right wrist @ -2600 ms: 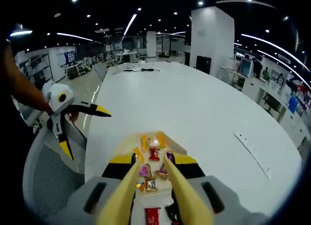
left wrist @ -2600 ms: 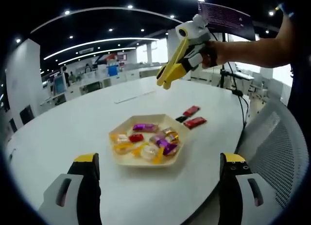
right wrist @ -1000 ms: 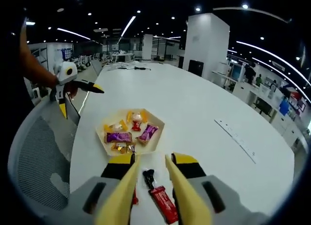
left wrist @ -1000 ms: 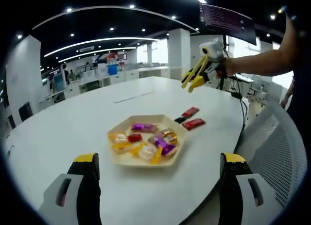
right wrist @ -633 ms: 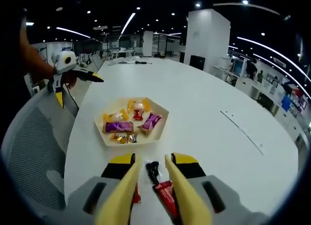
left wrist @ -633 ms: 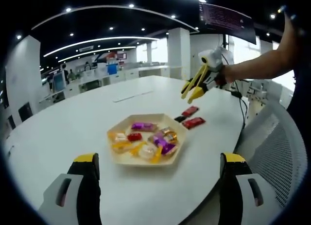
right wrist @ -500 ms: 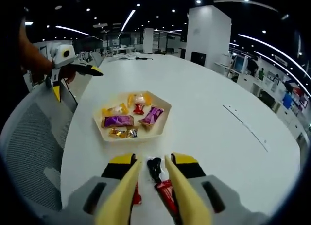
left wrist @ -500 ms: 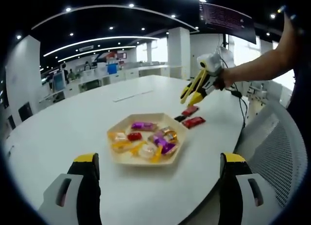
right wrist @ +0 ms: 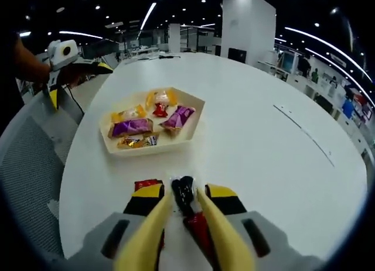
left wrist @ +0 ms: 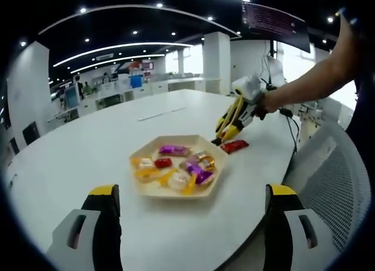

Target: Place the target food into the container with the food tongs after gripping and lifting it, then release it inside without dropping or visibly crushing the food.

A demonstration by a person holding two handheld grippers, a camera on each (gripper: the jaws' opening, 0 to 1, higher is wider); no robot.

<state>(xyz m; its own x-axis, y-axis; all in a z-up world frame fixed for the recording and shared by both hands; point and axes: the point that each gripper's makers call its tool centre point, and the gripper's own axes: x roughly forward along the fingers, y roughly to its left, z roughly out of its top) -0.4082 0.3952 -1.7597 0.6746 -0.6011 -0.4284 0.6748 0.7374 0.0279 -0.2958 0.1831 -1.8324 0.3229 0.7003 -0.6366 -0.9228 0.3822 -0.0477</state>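
A pale hexagonal tray holding several wrapped candies sits mid-table. In the left gripper view my left gripper hangs above the near table edge, jaws wide apart and empty. My right gripper, fitted with yellow tongs, reaches in from the right, tips down beside a red packet. In the right gripper view the tongs straddle a small black packet lying on the table, still open. A red packet lies under the tongs and another red one to the left. The tray lies just beyond.
The white round table spreads wide around the tray. A grey mesh chair stands at its edge. A hand holds the left gripper beyond the table's edge. A thin strip lies farther across the table.
My right gripper came away from above the tray and dropped to the packets, and its tongs now straddle the black one. The left gripper stayed put.
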